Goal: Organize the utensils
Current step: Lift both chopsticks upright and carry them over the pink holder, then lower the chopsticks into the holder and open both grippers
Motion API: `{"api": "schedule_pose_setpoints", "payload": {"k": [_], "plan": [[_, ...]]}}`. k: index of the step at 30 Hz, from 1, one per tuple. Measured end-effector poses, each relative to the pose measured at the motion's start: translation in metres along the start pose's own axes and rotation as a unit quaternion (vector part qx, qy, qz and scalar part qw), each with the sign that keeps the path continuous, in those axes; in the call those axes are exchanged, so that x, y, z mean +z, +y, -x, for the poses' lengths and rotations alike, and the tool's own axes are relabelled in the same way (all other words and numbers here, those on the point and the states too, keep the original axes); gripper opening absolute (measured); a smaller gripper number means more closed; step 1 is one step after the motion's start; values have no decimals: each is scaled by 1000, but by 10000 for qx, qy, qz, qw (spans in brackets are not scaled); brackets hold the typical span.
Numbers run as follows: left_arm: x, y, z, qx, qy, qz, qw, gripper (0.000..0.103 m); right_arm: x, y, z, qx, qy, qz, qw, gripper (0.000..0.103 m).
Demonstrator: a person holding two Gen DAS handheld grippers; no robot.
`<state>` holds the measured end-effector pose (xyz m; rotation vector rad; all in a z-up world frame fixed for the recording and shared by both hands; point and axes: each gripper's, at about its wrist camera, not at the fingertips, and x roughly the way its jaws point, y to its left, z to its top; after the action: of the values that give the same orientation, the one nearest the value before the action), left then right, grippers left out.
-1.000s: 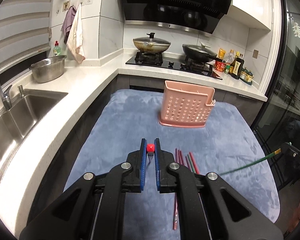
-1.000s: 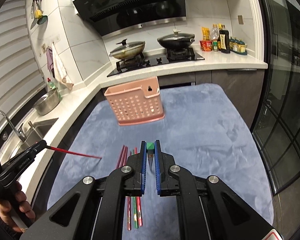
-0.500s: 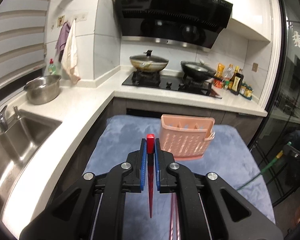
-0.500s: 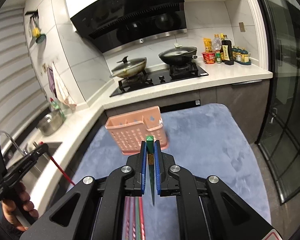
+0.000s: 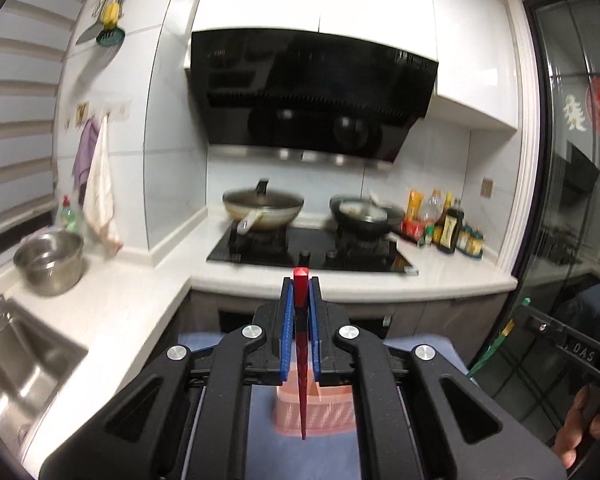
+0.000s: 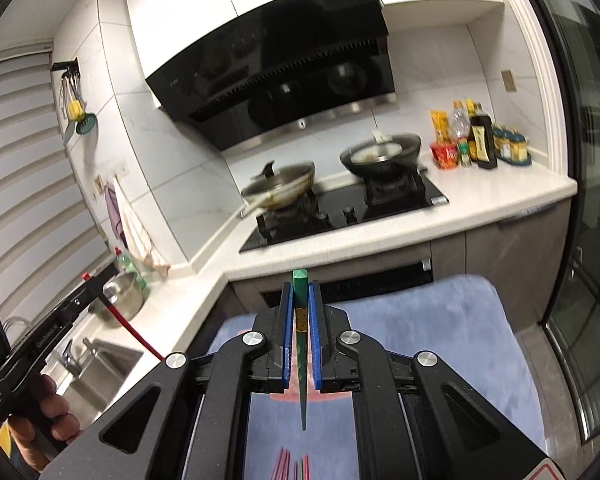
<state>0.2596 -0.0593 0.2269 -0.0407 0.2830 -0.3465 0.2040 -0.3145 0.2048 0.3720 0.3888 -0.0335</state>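
Two held chopsticks, spare chopsticks point(image 6: 294, 465) right-view only

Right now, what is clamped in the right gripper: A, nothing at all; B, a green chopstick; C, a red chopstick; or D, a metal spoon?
B: in the right wrist view the right gripper is shut on a green chopstick whose tapered tip hangs down over the blue mat.

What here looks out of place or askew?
Nothing is spilled or damaged. Loose chopsticks remain on the blue mat, outside the pink basket.
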Motion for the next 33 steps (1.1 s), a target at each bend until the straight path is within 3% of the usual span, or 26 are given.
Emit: {"api": "schedule_pose_setpoints", "payload": {"k": [8,18,27,28,30,31,33], "plan": [[16,-3,-45,-1,-210,47,9998,7,33,7,-52,91,-250,-51,9996,7],[-13,11,-100,152,199,169,9995,7,9,4,-117,-20,189,-29,9998,7],[-32,17,-122,203,523,273,9981,8,-6,-6,-137,-171,476,-19,9987,7],[-33,17,-123,263,526,285,9979,9,-6,-7,-139,-174,496,-37,9986,7],[-35,20,-124,378,562,325,9972,26,-7,-8,-137,-191,475,-75,9987,15],[-35,22,-123,429,567,375,9968,40,-7,-9,-136,-190,471,-85,9987,17],[-36,24,-119,502,519,410,9965,44,-6,-8,-135,-196,460,-80,9987,17]]}}
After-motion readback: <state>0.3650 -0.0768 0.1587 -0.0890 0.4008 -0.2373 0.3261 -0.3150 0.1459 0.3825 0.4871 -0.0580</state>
